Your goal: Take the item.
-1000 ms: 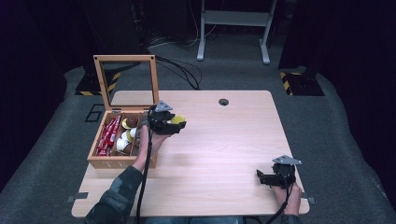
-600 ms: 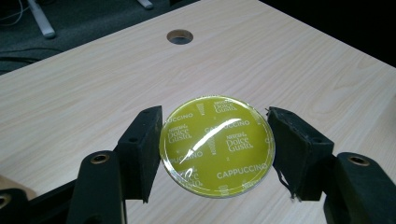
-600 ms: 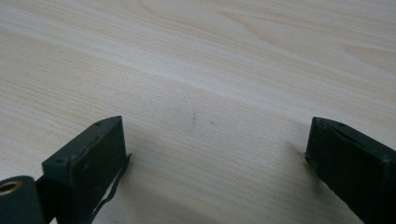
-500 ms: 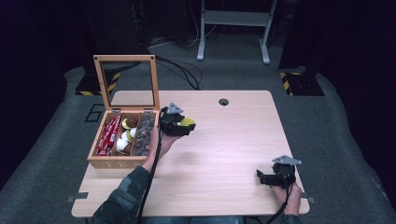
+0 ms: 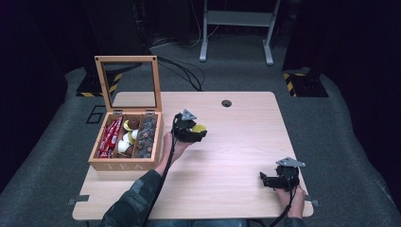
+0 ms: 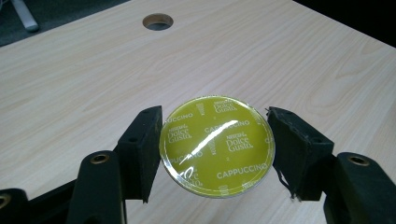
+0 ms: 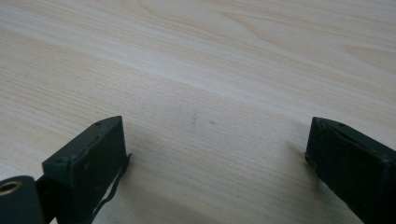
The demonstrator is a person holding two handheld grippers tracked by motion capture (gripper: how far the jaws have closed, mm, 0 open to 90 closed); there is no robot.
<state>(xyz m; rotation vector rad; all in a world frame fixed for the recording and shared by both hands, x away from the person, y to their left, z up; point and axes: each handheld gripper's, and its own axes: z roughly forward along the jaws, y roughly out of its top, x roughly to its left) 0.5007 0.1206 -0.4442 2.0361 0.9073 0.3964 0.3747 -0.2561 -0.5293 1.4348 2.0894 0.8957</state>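
Observation:
My left gripper is shut on a yellow-green cappuccino capsule, foil lid facing up, held a little above the table right of the wooden tea box. The box stands open at the table's left, lid upright, with red sachets in one compartment and more capsules in the others. Near the front right corner my right gripper rests low over bare wood, jaws wide apart with nothing between them.
A round cable hole sits at the table's far edge. The wooden table spreads bare between the two grippers. A metal stand and cables lie on the dark floor beyond.
My left gripper has carried the capsule rightward, away from the tea box and out over the table. The right gripper has stayed where it was.

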